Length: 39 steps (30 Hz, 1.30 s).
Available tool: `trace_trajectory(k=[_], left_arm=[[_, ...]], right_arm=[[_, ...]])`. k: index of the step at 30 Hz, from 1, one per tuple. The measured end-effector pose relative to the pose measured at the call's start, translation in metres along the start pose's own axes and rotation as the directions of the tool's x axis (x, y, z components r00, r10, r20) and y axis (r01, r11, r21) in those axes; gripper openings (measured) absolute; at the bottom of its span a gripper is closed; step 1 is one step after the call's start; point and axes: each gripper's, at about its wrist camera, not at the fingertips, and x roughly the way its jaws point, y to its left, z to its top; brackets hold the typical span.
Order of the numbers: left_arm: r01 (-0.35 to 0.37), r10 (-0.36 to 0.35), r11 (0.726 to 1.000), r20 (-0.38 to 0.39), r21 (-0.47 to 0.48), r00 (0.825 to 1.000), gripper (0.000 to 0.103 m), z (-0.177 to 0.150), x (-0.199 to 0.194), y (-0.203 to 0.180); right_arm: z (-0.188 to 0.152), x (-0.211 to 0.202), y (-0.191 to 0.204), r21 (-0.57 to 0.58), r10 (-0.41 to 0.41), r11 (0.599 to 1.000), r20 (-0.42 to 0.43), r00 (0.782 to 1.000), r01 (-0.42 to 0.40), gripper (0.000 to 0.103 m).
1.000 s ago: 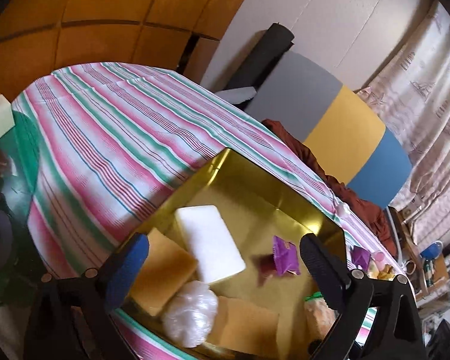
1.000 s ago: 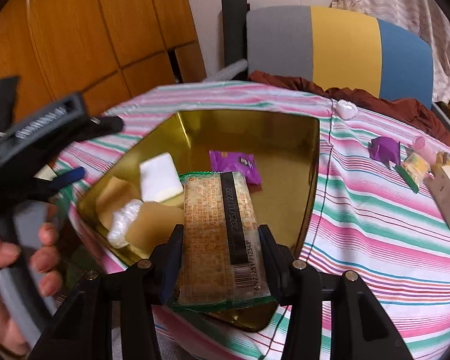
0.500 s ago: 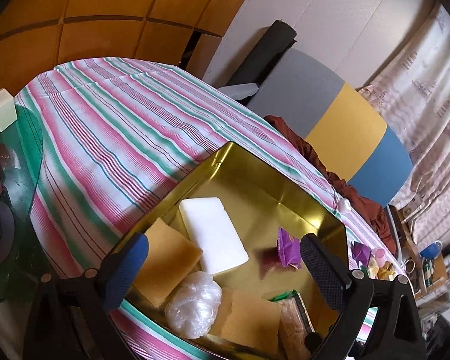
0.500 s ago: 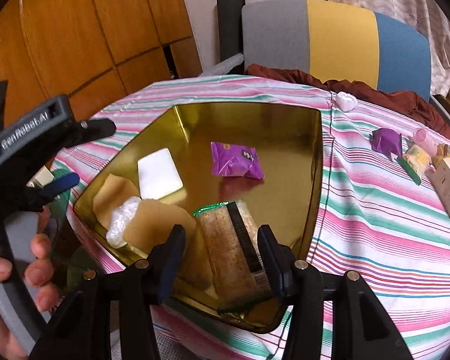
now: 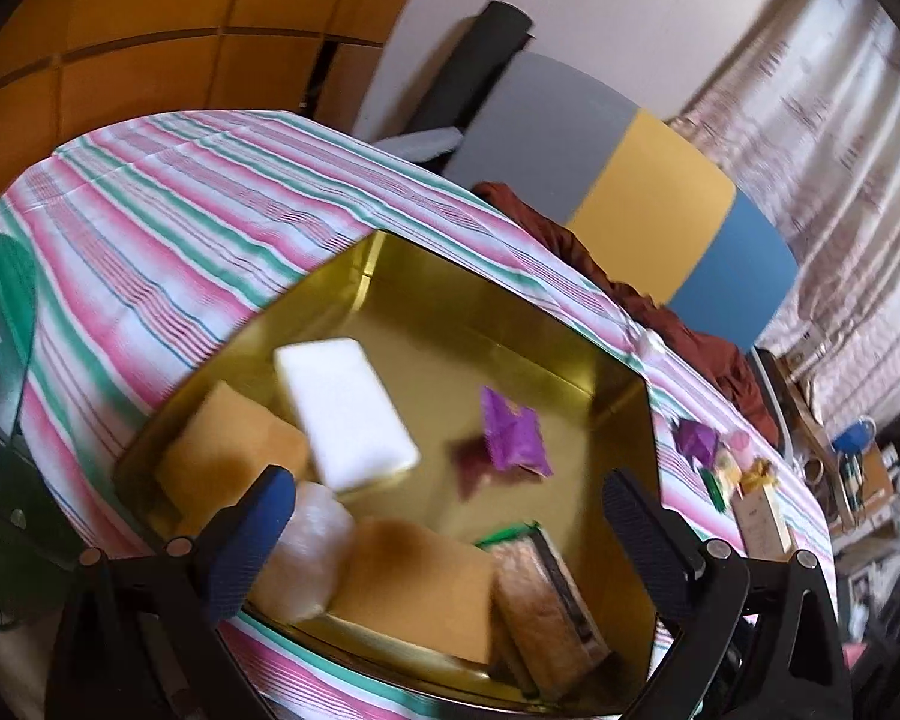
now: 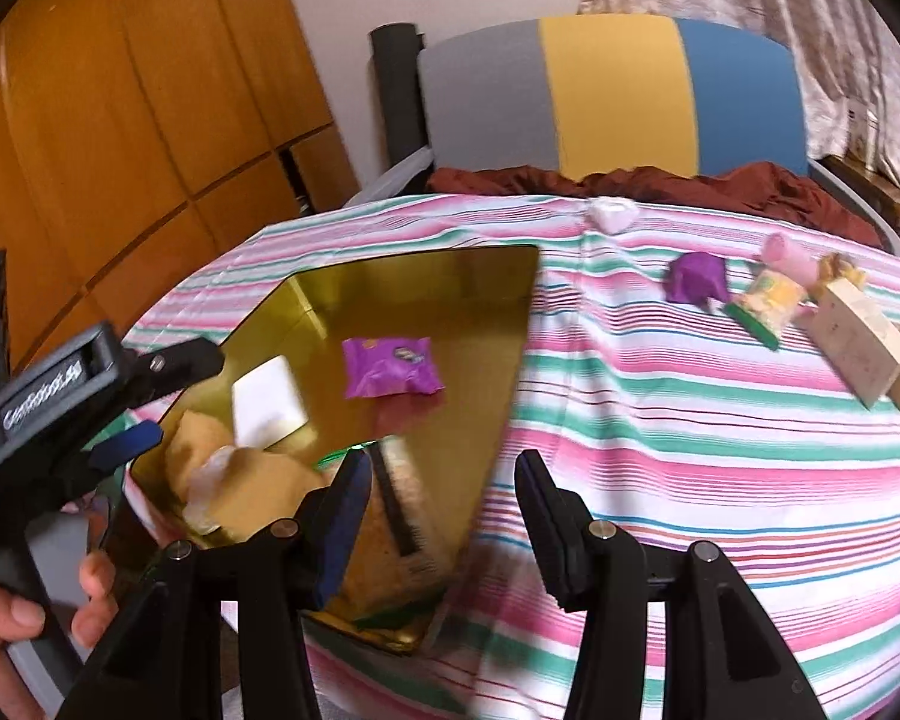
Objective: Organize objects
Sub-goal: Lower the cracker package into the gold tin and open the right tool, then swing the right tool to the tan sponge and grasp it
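Gold tray (image 6: 510, 276): sits on the striped tablecloth (image 6: 660, 450), near the table's left part, open side up, several snacks inside.
Cracker packet (image 6: 390, 534): lies flat in the tray's near corner, dark strip up; in the right wrist view it shows just behind the right gripper's left finger, not between the pads.
Purple packet (image 6: 390, 366): lies alone on the tray floor toward the middle.
White block (image 5: 345, 414): lies in the tray's left part, overlapping a tan pad (image 5: 228, 456).
Second tan pad (image 5: 414, 588): in the near part, beside the cracker packet, touching it.
Clear wrapped bundle (image 5: 306, 546): between the two tan pads, at the near rim.
Right gripper (image 6: 444, 492): jaws partly apart, nothing between them; it hangs over the tray's near right rim and the cloth.
Left gripper (image 5: 444, 528): jaws wide, nothing gripped; it hangs over the tray's near side, a hand (image 6: 24, 612) on its handle.
Loose items: a purple wrapper (image 6: 693, 279), a yellow-green packet (image 6: 768, 300), a pink roll (image 6: 789, 258) and a pale box (image 6: 858, 342) lie on the cloth to the right, well apart from the tray.
Behind: a grey, yellow and blue chair back (image 6: 606, 96) with brown cloth (image 6: 660, 186) over its seat.
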Motion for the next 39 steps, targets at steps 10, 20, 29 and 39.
trace_trajectory(k=[10, 20, 29, 39], left_arm=[[0.062, -0.055, 0.992, -0.064, 0.113, 0.996, 0.103, -0.022, 0.007, -0.048], [0.16, -0.127, 0.957, -0.148, 0.24, 0.981, 0.103, -0.052, 0.006, -0.103], [0.263, -0.189, 0.902, -0.234, 0.343, 0.954, 0.103, -0.085, 0.01, -0.159], [0.255, -0.156, 0.892, -0.275, 0.374, 0.949, 0.103, -0.102, 0.016, -0.172]], right_arm=[[-0.003, -0.015, -0.053, 0.094, -0.081, 0.992, 0.026, 0.996, 0.079, 0.05], [-0.022, -0.032, -0.143, 0.201, -0.246, 0.95, 0.009, 0.969, 0.24, 0.051], [-0.008, -0.06, -0.251, 0.332, -0.407, 0.865, 0.026, 0.913, 0.376, 0.051], [0.085, -0.019, -0.292, 0.193, -0.35, 0.922, 0.044, 0.936, 0.336, 0.051]])
